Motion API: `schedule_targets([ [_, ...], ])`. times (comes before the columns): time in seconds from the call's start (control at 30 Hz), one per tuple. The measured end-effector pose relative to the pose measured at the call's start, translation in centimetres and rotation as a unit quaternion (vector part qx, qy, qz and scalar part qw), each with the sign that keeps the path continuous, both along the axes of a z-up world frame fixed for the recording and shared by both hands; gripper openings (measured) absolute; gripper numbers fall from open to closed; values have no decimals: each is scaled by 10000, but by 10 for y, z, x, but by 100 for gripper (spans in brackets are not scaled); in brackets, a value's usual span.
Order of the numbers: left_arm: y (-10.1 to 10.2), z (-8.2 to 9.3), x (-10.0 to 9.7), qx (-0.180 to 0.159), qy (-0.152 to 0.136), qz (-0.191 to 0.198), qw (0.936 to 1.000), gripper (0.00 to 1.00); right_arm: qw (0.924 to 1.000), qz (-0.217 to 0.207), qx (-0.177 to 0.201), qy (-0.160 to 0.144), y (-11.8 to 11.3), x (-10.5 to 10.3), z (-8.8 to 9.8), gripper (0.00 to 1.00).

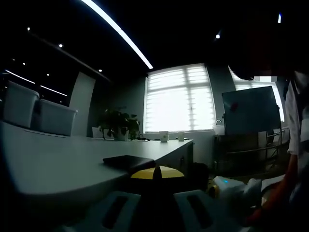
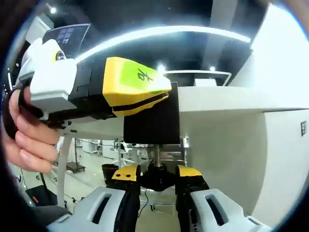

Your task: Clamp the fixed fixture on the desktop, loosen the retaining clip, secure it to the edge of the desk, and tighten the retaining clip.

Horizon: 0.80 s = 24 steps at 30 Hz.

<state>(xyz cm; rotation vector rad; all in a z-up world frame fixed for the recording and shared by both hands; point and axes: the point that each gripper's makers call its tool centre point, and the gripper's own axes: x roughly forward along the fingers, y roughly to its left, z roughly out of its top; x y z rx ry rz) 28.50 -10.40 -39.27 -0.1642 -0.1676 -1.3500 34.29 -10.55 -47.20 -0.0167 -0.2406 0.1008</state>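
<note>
In the right gripper view the black clamp fixture [image 2: 152,125] sits on the edge of the white desk [image 2: 227,99]. My left gripper [image 2: 166,94], yellow-tipped with a green tag, is shut on its upper part, and a hand [image 2: 29,135] holds that gripper. Below the desk a threaded screw [image 2: 157,153] runs down to a black knob [image 2: 157,182]. My right gripper [image 2: 157,173] is shut on that knob. In the left gripper view the left gripper [image 1: 157,175] points across the desktop [image 1: 58,159]. A flat black part of the fixture [image 1: 128,162] lies on the desk just ahead.
Two white bins [image 1: 19,104] and a potted plant [image 1: 118,123] stand at the far side of the desk, with small cups [image 1: 164,136] near its end. A whiteboard [image 1: 251,111] stands by the window. A person's sleeve [image 1: 297,125] is at the right.
</note>
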Motion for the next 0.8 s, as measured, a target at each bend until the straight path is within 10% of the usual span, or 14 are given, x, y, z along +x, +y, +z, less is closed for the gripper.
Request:
schedule_targets([
  [0.2, 0, 0, 0, 17, -10, -3, 10000, 1, 9894, 1435, -225, -26, 11, -4, 0, 26],
  [0.4, -1, -1, 0, 33, -18, 8, 10000, 1, 9814, 1866, -450, 63, 16, -2, 0, 26],
  [0.67, -2, 0, 0, 50, -14, -25, 10000, 1, 9932, 820, -770, 305, 12, -10, -21, 39],
  [0.8, -2, 0, 0, 18, -50, -34, 10000, 1, 9988, -466, 166, -7, -13, -27, -14, 50],
])
